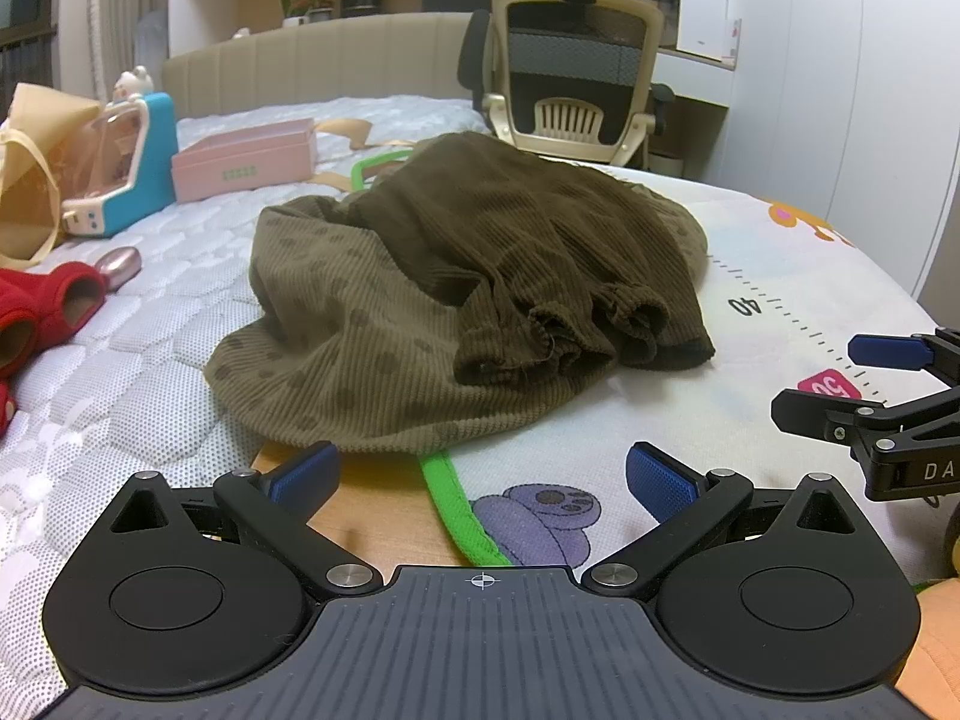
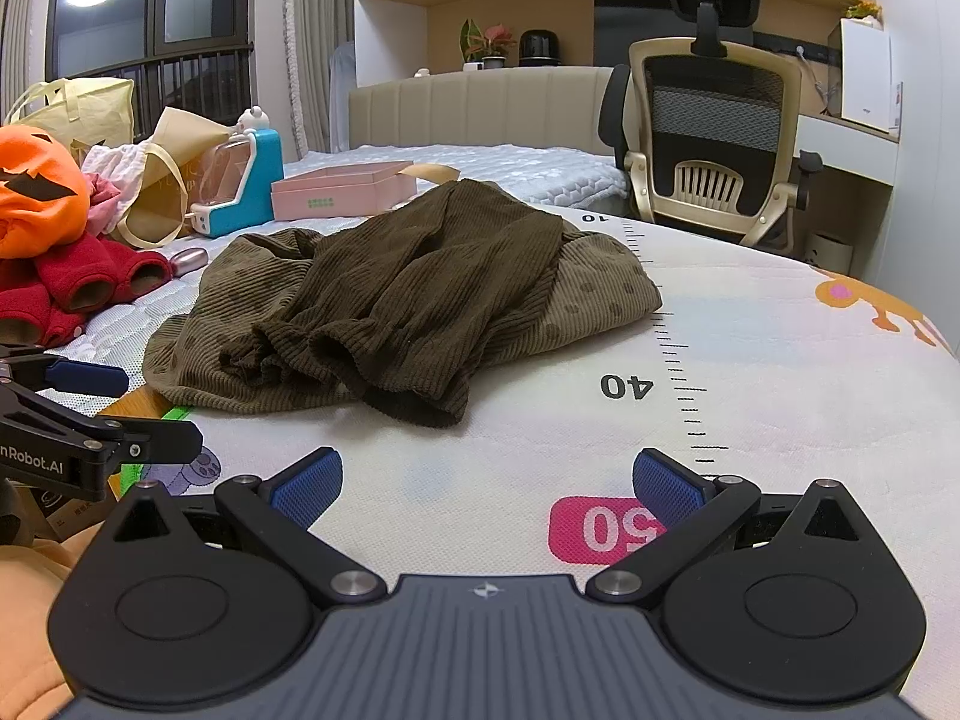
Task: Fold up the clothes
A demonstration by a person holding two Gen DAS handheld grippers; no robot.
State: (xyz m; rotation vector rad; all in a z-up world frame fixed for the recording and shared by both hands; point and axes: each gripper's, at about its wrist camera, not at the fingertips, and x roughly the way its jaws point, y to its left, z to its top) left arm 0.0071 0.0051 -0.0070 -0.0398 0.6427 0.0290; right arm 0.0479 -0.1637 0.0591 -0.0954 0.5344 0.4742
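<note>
This is a bedroom in a home. There is a bed with a soft tan headboard. A desk chair stands next to it. A shelf holds a potted plant. Toys lie around, like a blue toy machine and an orange pumpkin plush. A dark window shows night outside.

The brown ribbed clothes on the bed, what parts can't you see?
- Brown ribbed corduroy garment: underside and far half hidden by its own bunched folds, both wrist views.
- Green-edged play mat: part under the garment covered.
- Red fleece clothing: cut off by left wrist view's left edge.
</note>
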